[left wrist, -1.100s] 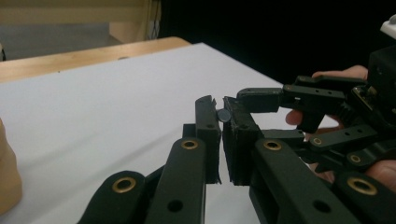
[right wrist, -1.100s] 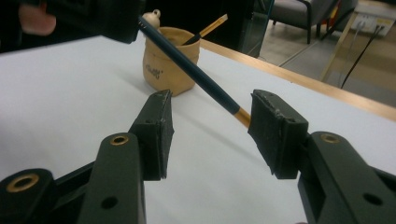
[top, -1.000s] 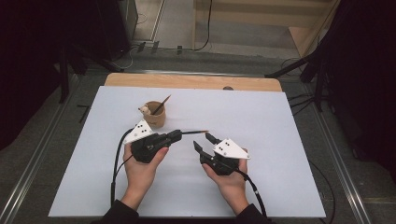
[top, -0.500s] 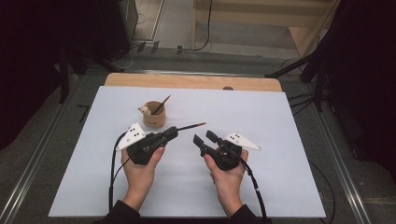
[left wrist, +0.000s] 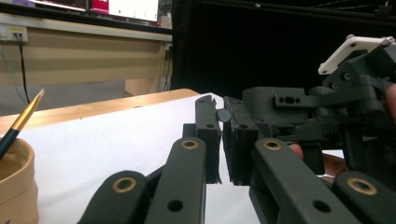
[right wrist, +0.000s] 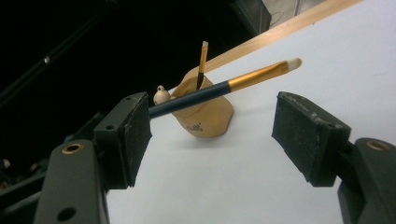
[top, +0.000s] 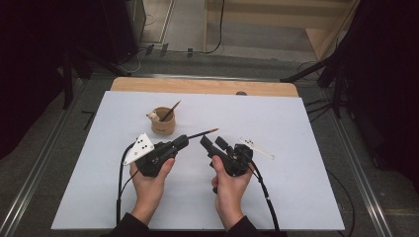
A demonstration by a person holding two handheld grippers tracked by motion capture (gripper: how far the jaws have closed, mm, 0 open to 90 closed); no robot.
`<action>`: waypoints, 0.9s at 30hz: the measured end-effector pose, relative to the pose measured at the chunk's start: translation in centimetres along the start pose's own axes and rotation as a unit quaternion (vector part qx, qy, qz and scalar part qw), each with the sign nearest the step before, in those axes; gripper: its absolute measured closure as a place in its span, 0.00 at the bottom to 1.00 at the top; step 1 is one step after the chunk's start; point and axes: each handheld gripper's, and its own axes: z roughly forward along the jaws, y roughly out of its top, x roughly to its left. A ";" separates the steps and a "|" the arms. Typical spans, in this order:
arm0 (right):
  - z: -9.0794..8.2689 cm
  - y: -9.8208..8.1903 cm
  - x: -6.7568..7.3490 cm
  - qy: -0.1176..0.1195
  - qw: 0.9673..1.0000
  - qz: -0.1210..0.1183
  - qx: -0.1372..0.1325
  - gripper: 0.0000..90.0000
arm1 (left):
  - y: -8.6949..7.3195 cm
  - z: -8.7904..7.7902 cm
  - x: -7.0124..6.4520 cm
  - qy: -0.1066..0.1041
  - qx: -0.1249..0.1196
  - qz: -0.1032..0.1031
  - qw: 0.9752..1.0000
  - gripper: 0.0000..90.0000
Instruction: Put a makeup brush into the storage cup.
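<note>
My left gripper is shut on the handle of a thin brush, which sticks out to the right with its tip raised. In the left gripper view the handle's round end shows between the closed pads. My right gripper stands open just below the brush tip and its jaws have just been opening. In the right gripper view the brush crosses above and beyond the gap between the pads, which touch nothing. A tan cup with a second brush in it stands behind the left gripper.
A white sheet covers the table, with a wooden edge at the far side. The cup carries a small white figure on its rim. Dark stands and cables lie on the floor around the table.
The right gripper's jaws have widened and its grey plate has swung to the right. The brush tip in the left gripper has lifted slightly, away from the right jaws.
</note>
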 end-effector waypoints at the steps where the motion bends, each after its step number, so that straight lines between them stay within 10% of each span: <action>1: 0.1 0.1 -0.1 0.005 1.000 0.011 0.003 0.33 | 0.0 0.0 0.0 0.000 -0.001 -0.001 1.000 0.96; 14: 1.4 0.6 -0.8 0.043 0.989 0.141 0.016 0.33 | -0.3 0.1 -0.1 -0.003 -0.006 0.014 1.000 0.96; 27: 2.3 1.2 -1.3 0.042 0.981 0.186 0.031 0.44 | -0.4 0.3 -0.4 -0.009 -0.006 0.026 1.000 0.96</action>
